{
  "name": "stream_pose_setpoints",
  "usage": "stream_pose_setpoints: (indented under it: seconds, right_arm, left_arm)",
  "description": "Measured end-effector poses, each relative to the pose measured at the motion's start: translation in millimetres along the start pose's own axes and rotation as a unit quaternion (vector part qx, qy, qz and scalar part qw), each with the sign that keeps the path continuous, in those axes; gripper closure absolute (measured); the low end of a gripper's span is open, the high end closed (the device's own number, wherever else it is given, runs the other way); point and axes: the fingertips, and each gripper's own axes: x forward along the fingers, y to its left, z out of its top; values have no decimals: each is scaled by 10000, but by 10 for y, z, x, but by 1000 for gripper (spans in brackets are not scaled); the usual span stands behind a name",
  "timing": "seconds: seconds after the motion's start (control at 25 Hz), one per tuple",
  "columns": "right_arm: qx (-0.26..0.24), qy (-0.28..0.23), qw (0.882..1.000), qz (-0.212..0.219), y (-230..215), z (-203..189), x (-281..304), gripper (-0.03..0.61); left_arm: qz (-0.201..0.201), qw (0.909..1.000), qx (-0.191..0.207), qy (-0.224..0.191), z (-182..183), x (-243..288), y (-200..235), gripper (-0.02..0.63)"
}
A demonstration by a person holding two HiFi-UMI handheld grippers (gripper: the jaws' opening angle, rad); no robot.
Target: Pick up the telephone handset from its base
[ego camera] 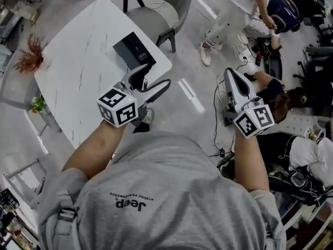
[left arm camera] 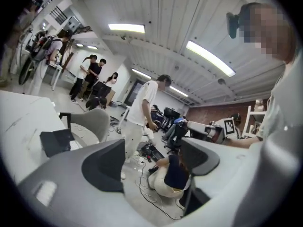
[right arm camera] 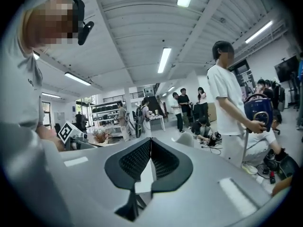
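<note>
Fingers (left arm camera: pixel 108 170) of the left gripper (ego camera: pixel 158 74) stand wide apart with nothing between them; through the gap its own camera gives me only a crouching person (left arm camera: pixel 173 174) far across the room. It hovers over the near corner of the white table (ego camera: pixel 78 77), and just beyond its tips, lying on that corner, is a black block (ego camera: pixel 134 50), the only thing I can take for the telephone. From the left gripper view the same block (left arm camera: pixel 56 142) lies low and to the left of the jaws, well outside them. I cannot make out a separate handset on it from either angle. I would expect a handset to be light, rigid, smooth plastic, a little slippery, perhaps with a cord that tugs back, so I judge the narrow middle of the grip to be the place to pinch, across its short width. Further right, the right gripper (ego camera: pixel 229 73) is held out over the floor, well apart from the table, and its own camera shows the two ribbed pads (right arm camera: pixel 137 160) pressed together on nothing.
</note>
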Motion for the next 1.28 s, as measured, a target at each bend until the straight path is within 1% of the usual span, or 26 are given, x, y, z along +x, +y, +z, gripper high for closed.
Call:
stream_pose_setpoints:
  seconds: [0.2,0.36,0.52,0.68,0.84,0.96,1.08,1.16,1.28]
  right_arm:
    - [-60,291,9985,449,229,-207,633,573]
    - [-78,448,9969,647,351,-396,962,572]
    - [-72,612,9956,710,394,-558,1157,572]
    - [-66,825,9945,641,422,-671,1247,572]
    - [-57,900,9939,635,375,-808,1298,572]
    - [-16,990,9934,575,346,-866,1353,573]
    - [19,1004,9934,551,339,-915,1366,572]
    - [47,1004,9934,548,347,-945,1354,572]
    - [88,1037,9933,499,333,-980,1331,572]
  left_arm:
    - [739,9965,-387,-47,-152,-320,759,210]
    - [1178,9896,-817,136,-391,-462,1339,210]
    - [1425,9806,-1324,230,-614,-495,1789,210]
    - [1608,9682,-1890,314,-813,-458,2162,210]
    - [1543,9582,-2378,379,-958,-337,2384,212]
    - [1539,9529,-2582,402,-1009,-234,2503,222]
    - [1596,9483,-2702,465,-1072,-165,2570,242]
    - [1663,9466,-2713,510,-1093,-141,2597,273]
    - [1921,9447,-2569,676,-1118,-136,2653,346]
